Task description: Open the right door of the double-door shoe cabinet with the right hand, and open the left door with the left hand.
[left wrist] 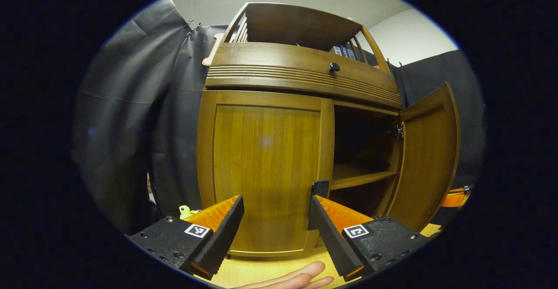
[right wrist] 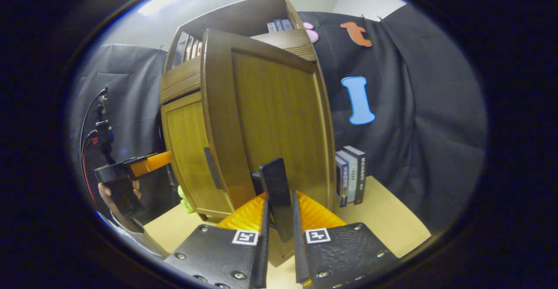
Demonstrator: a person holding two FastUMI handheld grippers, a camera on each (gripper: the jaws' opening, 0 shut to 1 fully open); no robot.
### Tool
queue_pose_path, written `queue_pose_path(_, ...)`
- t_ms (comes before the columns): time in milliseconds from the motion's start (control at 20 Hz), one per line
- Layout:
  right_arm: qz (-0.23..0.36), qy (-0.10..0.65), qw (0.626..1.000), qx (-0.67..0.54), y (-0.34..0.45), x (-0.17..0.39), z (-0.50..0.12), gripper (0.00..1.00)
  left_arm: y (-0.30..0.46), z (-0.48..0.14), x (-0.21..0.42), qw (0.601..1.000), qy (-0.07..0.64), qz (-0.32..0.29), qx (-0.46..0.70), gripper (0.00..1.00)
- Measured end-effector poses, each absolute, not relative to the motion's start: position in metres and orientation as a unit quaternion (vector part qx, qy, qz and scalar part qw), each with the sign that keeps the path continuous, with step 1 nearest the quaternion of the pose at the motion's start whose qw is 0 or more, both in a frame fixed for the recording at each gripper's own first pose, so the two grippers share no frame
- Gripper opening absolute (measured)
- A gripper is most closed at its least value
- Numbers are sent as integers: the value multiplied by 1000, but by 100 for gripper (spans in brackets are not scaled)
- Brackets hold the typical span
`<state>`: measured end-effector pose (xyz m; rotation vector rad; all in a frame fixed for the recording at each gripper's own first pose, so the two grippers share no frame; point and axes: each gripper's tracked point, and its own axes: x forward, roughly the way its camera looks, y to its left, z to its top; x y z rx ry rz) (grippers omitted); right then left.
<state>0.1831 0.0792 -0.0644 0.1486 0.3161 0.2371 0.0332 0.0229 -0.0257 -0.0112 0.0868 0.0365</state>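
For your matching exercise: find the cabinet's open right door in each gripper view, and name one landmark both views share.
Left gripper view: right door swung open at right.
Right gripper view: right door fills centre, its handle pinched by the right hand-held gripper.
Shared landmark: closed left door.

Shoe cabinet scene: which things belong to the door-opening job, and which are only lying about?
Job: left door, closed; right door, open; right door's handle; left gripper, open; right gripper, shut on that handle.
Lying about: books on the table; green toy; drawer knob.
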Motion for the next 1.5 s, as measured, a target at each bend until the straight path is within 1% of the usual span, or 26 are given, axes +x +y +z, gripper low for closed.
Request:
queue_pose_path(50,106,154,979,77,72,182,-63,25,21,-26,34,999,43,17,-3,92)
queue_pose_path(100,92,151,981,78,61,179,-62,25,19,-27,34,999,45,16,-1,95)
queue_pose_path(150,76,148,983,74,50,179,-61,21,17,-29,35,999,46,15,1,95)
queue_pose_path(200,61,145,985,68,36,180,-61,25,16,-30,36,999,48,14,3,95)
queue_pose_path(250,47,141,987,58,22,181,-59,25,14,-31,37,999,49,13,4,95)
queue_pose_path(300,17,136,990,41,-3,206,-69,29,13,-32,38,999,49,13,5,95)
queue_pose_path(350,-1,130,991,24,-27,200,-58,15,12,-34,39,999,51,13,6,95)
queue_pose_path(400,16,135,990,29,-27,195,-61,1,11,-36,41,998,54,13,6,95)
queue_pose_path(450,26,132,990,42,-30,192,-60,1,10,-39,42,998,57,13,5,92)
queue_pose_path(500,34,132,989,48,-36,196,-62,1,7,-40,44,998,60,11,4,92)
queue_pose_path(550,42,131,989,54,-39,196,-60,1,4,-43,47,998,62,10,3,95)
queue_pose_path(600,46,131,989,56,-42,198,-62,1,2,-45,49,998,64,8,3,95)
queue_pose_path(650,50,131,989,53,-44,199,-62,1,-2,-49,52,998,66,6,4,92)
queue_pose_path(700,53,130,989,43,-49,202,-64,1,-7,-51,54,998,67,1,6,95)
queue_pose_path(800,66,129,989,3,-58,205,-63,1,-18,-55,64,998,64,-10,6,92)
queue_pose_path(850,74,127,989,1,-63,206,-61,1,-23,-60,69,998,64,-14,5,95)
queue_pose_path(1000,99,121,987,24,-72,211,-60,1,-35,-71,88,998,61,-19,-10,96)
queue_pose_path(1050,101,120,987,20,-76,206,-55,1,-41,-76,95,998,59,-22,-14,92)
queue_pose_path(1100,103,114,988,17,-74,214,-62,8,-46,-82,103,998,60,-24,-17,95)
queue_pose_path(1150,99,112,989,9,-73,216,-64,8,-48,-88,111,998,61,-23,-15,92)
queue_pose_path(1250,83,113,990,6,-75,214,-65,11,-49,-96,122,998,57,-12,-11,96)
queue_pose_path(1300,68,117,991,6,-76,210,-64,22,-49,-97,124,999,53,-8,-12,96)
queue_pose_path(1350,51,116,992,5,-78,210,-64,36,-51,-98,127,999,47,-7,-16,92)
queue_pose_path(1400,32,118,992,7,-82,203,-63,51,-52,-98,130,999,45,-5,-25,95)
queue_pose_path(1450,23,119,993,9,-79,199,-70,66,-53,-101,133,998,45,-2,-35,92)
queue_pose_path(1500,-5,115,993,-7,-86,189,-61,81,-55,-104,136,998,46,-1,-46,92)
